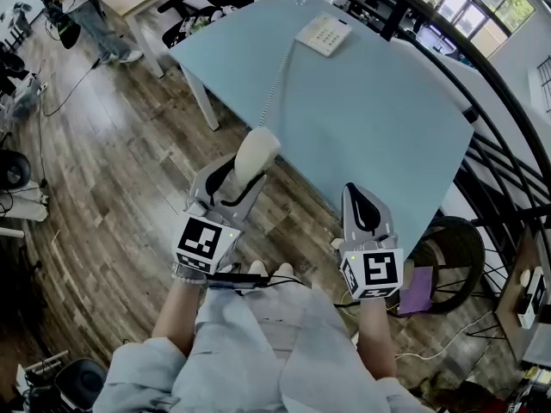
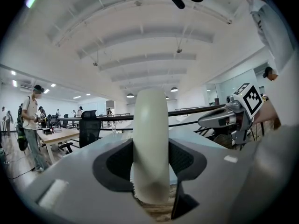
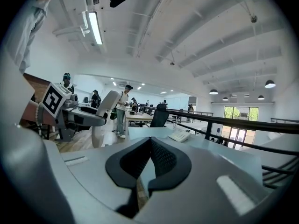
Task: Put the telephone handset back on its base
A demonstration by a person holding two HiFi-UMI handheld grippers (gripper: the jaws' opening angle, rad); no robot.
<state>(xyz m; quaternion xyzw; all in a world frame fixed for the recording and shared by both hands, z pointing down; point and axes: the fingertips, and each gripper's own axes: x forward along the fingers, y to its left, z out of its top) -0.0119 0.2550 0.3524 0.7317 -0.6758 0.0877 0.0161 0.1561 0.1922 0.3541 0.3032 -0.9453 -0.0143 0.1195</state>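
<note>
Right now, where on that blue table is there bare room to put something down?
Most of the table is bare: the wide stretch right of the cord, from the phone base at the far end down to the near corner. Only the base's spot and the cord's line toward the handset are taken.

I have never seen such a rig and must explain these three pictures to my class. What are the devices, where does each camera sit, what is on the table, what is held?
A person holds a two-jaw claw in each hand; there is no robot. One picture comes from a camera on the person's head, looking down; the other two from cameras riding on each claw. On the light blue table sits a telephone base, its coiled cord leading to the white handset. The left claw grips that handset, away from the base. The right claw is shut and empty.
</note>
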